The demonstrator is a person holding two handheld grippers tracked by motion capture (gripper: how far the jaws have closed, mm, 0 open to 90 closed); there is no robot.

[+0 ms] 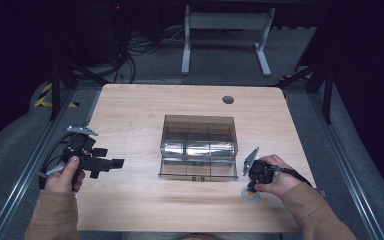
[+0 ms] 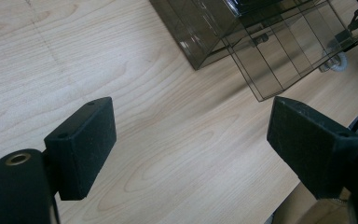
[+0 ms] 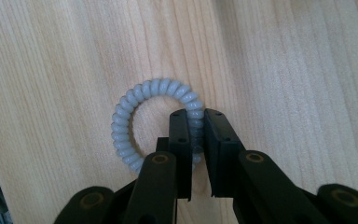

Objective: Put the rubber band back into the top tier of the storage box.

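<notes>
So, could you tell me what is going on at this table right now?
A person sits at a wooden table with a gripper in each hand. The right gripper points down at the table's near right part and is shut on one side of a pale blue spiral hair tie, which lies flat on the wood. The left gripper is held at the table's left edge, jaws wide open with nothing between them. In the middle stands a smoky clear plastic organizer box with its divided drawer pulled out toward the person.

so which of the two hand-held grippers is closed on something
The right hand-held gripper: its jaws are pinched shut on the pale blue spiral hair tie lying on the table. The left hand-held gripper has its jaws wide apart over bare wood.
</notes>
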